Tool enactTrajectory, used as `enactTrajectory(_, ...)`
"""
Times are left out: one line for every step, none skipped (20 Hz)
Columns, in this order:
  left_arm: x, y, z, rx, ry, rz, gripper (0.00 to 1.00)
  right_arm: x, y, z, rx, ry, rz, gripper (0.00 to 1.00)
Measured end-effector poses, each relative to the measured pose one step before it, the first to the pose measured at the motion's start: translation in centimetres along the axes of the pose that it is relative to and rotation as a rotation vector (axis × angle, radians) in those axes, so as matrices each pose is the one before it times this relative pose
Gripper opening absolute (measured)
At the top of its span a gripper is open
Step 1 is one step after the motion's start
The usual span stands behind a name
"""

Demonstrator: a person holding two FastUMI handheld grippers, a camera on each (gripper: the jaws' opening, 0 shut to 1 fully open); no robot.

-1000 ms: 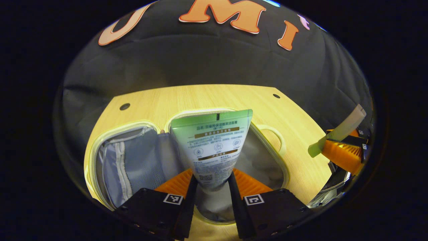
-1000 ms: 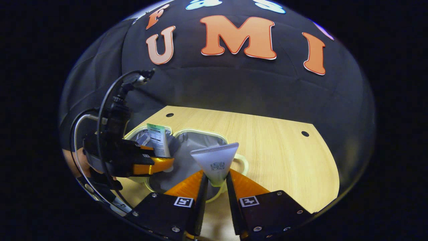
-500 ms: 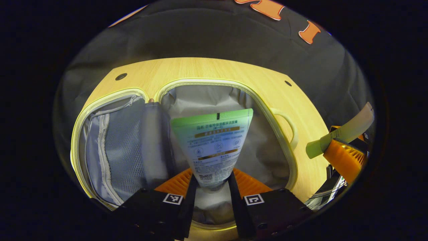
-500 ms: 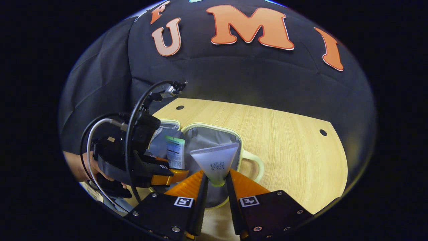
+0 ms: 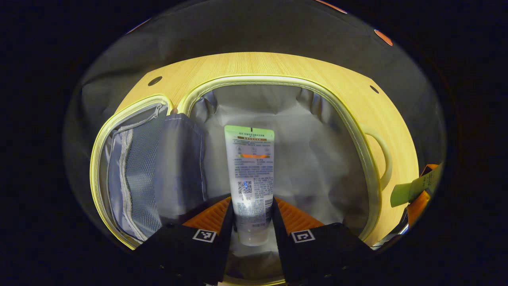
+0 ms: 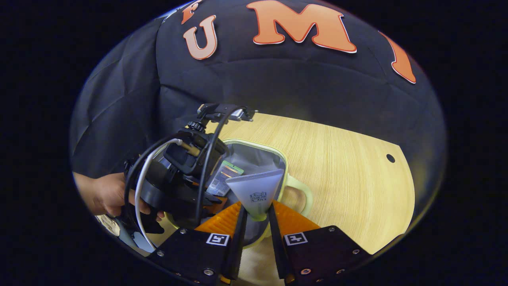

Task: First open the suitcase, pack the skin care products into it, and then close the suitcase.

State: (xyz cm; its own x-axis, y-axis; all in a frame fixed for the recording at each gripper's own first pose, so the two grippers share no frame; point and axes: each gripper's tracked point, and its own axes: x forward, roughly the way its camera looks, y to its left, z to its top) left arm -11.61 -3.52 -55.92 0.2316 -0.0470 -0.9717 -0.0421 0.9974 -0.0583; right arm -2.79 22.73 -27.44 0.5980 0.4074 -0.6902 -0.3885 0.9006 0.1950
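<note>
Tube (image 5: 250, 174) label print illegible, left tongs (image 5: 251, 222) gripping

Pale wooden table (image 6: 341, 167); two round holes (image 5: 154, 81).

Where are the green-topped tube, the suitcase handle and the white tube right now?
green-topped tube (image 5: 249, 167): left gripper view, printed back.
suitcase handle (image 5: 384, 153): left gripper view, outer curve of loop.
white tube (image 6: 256, 190): right gripper view, flat body.
</note>
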Motion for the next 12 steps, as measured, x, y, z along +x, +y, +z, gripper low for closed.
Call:
enactTrajectory(-0.036, -0.183, -0.01, -0.00864, -0.00349, -0.00017, 0.56, 0.064, -0.075, -0.132, -0.00126, 0.00398, 0.00643, 0.36)
enactTrajectory(-0.07, -0.127, 0.104, -0.00271, -0.00641, -0.00361, 0.6, 0.179, -0.172, 0.01, -0.00068, 0.00399, 0.00028, 0.36)
enactTrajectory(-0.723, -0.236, 0.203, -0.00183, -0.01564, -0.0079, 0.61, -0.033, -0.226, -0.159, -0.0038, 0.00332, 0.00302, 0.36)
enactTrajectory(-0.78, -0.119, 0.318, -0.00075, -0.02547, -0.00565, 0.68, 0.166, -0.172, -0.043, -0.00268, 0.00437, -0.00036, 0.36)
enactTrajectory(-1.06, 0.258, -0.045, 0.0003, -0.01927, -0.00175, 0.72, -0.013, 0.106, -0.272, -0.00143, 0.00665, 0.0017, 0.36)
enactTrajectory(-1.013, 0.4, 0.116, 0.00209, -0.01846, 0.00352, 0.77, 0.043, 0.031, -0.154, 0.00212, 0.00795, 0.00096, 0.36)
enactTrajectory(-1.305, 0.461, 0.231, 0.00515, -0.0314, 0.0009, 0.77, -0.003, 0.035, 0.0, 0.0013, 0.00422, 0.00262, 0.36)
enactTrajectory(-1.175, 0.557, 0.348, 0.0073, -0.03061, 0.00469, 0.79, 0.114, 0.124, -0.04, 0.00167, 0.00372, 0.00448, 0.36)
enactTrajectory(-1.207, 0.665, 0.468, 0.00501, -0.03392, 0.0062, 0.8, 0.054, 0.085, -0.322, 0.00251, 0.00749, 0.0062, 0.36)
enactTrajectory(-1.186, 0.779, 0.283, 0.00125, -0.03113, 0.0026, 0.8, 0.085, 0.136, -0.244, 0.00323, 0.01227, 0.00797, 0.31)
enactTrajectory(-0.879, 0.692, 0.342, -0.00397, -0.02829, 0.00569, 0.8, 0.24, 0.192, -0.363, 0.00263, 0.01139, 0.00432, 0.31)
enactTrajectory(-0.976, 0.688, 0.494, -0.00463, -0.02473, 0.00595, 0.8, 0.427, 0.253, -0.127, 0.00228, 0.01154, 0.00625, 0.36)
